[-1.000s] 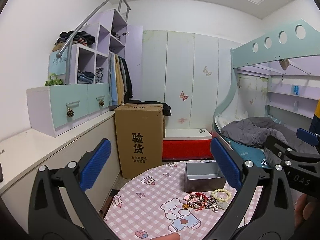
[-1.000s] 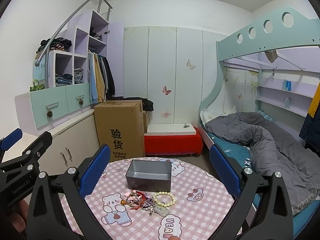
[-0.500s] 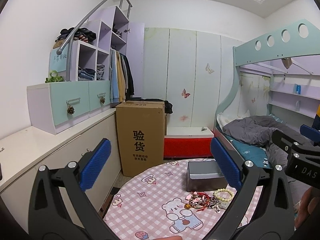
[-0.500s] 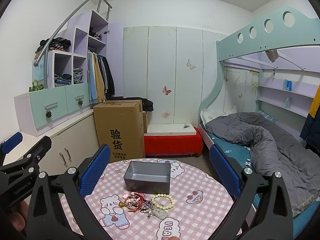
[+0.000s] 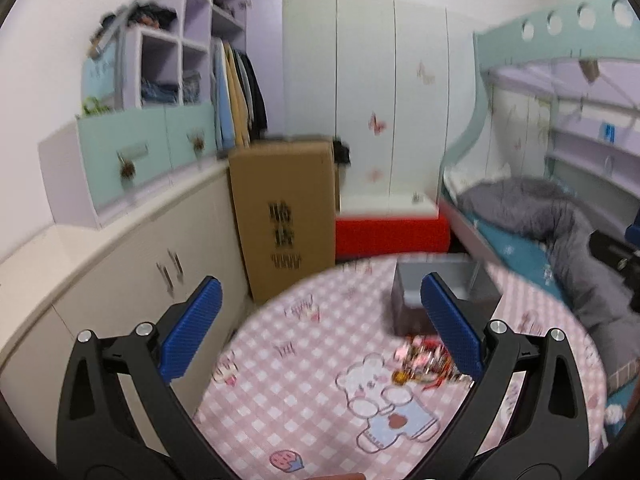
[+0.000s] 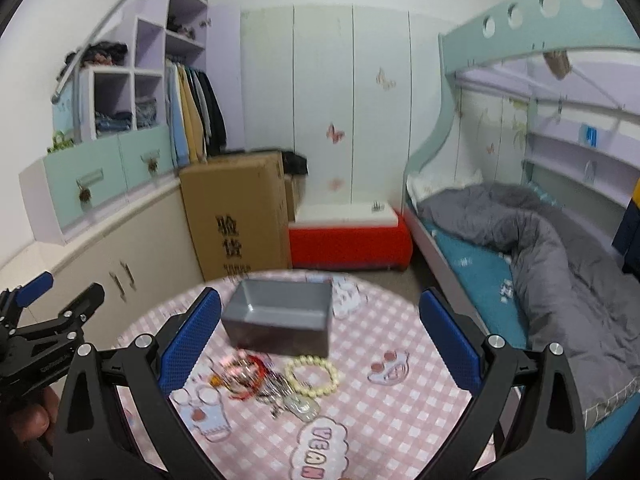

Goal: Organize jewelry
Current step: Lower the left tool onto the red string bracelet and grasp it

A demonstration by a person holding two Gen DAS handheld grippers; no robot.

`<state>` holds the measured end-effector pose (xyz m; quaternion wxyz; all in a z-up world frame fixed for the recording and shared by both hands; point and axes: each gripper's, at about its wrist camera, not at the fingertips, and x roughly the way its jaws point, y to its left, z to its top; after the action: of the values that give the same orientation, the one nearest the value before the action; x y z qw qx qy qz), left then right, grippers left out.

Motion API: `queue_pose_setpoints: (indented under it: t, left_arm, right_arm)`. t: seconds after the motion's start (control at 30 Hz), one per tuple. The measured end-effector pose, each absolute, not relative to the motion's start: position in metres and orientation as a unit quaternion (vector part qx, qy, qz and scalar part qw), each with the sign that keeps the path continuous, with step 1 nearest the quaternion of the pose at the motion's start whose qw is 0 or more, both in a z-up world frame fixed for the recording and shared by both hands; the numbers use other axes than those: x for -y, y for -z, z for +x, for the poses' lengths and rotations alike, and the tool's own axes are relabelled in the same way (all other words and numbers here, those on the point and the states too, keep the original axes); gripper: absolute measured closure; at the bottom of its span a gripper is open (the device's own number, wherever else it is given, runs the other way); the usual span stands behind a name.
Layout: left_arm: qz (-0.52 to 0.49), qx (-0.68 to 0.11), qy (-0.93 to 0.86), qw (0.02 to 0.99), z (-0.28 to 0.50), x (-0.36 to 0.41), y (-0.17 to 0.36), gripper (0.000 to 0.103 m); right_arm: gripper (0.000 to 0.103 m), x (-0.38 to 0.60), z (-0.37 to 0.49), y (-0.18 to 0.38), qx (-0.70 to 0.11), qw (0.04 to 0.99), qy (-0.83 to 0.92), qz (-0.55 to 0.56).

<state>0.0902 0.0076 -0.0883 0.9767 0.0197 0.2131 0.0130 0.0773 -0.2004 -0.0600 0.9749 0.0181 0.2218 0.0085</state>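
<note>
A heap of jewelry [image 6: 256, 376] lies on the round pink checked table [image 6: 380, 420], with a cream bead bracelet [image 6: 313, 375] at its right side. Just behind the heap stands an open grey box [image 6: 280, 320]. My right gripper [image 6: 320, 332] hovers open above the heap and the box, holding nothing. In the left wrist view the jewelry [image 5: 424, 364] and the grey box [image 5: 412, 300] sit partly behind the right finger. My left gripper [image 5: 320, 328] is open over the table [image 5: 304, 360], left of the heap. Both views are blurred.
A tall cardboard carton [image 6: 236, 216] stands behind the table beside a low cream cabinet [image 6: 132, 264]. A red and white step [image 6: 348, 236] and a bunk bed with a grey duvet [image 6: 540, 240] lie to the right. A person's hand [image 6: 28, 424] holds the left tool.
Both grippers have come down and forward toward the table. The box and jewelry look larger and nearer. Both stay open.
</note>
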Motion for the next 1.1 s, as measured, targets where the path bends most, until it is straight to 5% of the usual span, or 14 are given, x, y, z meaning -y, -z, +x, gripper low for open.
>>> queue_pose_setpoints:
  t: [0.37, 0.63, 0.77, 0.83, 0.9, 1.1]
  left_arm:
    - [0.087, -0.357, 0.042, 0.929, 0.152, 0.024, 0.194, 0.006]
    - [0.099, -0.392, 0.089, 0.91, 0.169, 0.036, 0.213, 0.006]
    - [0.098, -0.413, 0.13, 0.896, 0.179, 0.043, 0.22, 0.036]
    - [0.088, -0.413, 0.161, 0.892, 0.178, 0.045, 0.218, 0.073]
    - [0.085, -0.412, 0.178, 0.89, 0.173, 0.048, 0.218, 0.083]
    - [0.057, -0.381, 0.22, 0.896, 0.153, 0.044, 0.199, 0.084]
  right_arm:
    - [0.008, 0.226, 0.11, 0.145, -0.339, 0.94, -0.01, 0.038]
    - [0.008, 0.237, 0.121, 0.173, -0.375, 0.926, -0.007, 0.05]
    - [0.008, 0.239, 0.123, 0.177, -0.376, 0.925, -0.009, 0.054]
    - [0.008, 0.239, 0.122, 0.177, -0.377, 0.925, -0.01, 0.055]
    - [0.008, 0.239, 0.121, 0.177, -0.377, 0.925, -0.011, 0.055]
    - [0.008, 0.237, 0.116, 0.177, -0.378, 0.924, -0.012, 0.052]
